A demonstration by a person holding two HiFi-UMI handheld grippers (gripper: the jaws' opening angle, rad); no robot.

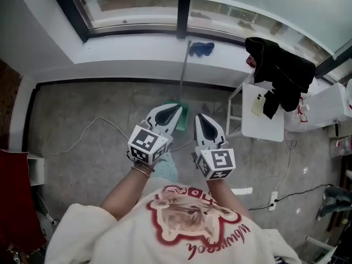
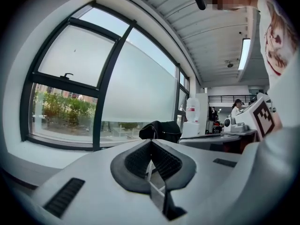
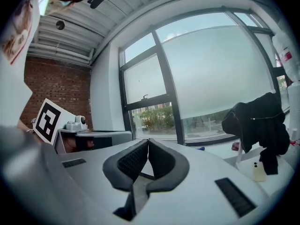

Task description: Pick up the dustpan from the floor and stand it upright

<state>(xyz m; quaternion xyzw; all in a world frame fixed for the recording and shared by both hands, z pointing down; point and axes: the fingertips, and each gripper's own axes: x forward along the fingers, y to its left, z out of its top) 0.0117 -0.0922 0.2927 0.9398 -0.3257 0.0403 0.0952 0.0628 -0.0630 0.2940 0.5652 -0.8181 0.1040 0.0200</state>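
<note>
In the head view a green dustpan (image 1: 183, 112) rests on the grey floor below the window, partly hidden behind my left gripper. Its thin grey handle (image 1: 184, 70) rises across the white sill. My left gripper (image 1: 177, 108) (image 2: 151, 143) is shut with nothing between its pads, and its tip overlaps the pan. Just to the right my right gripper (image 1: 199, 116) (image 3: 148, 141) is also shut and empty, beside the pan. Both point toward the window. Neither gripper view shows the dustpan.
A blue cloth (image 1: 201, 49) lies on the sill (image 1: 132, 48). A white table (image 1: 263, 114) with a black jacket (image 1: 281, 70) on it stands at the right. A cable (image 1: 88, 128) crosses the floor at the left, and a power strip (image 1: 273, 200) lies at the right. A red object (image 1: 14, 202) stands at the far left.
</note>
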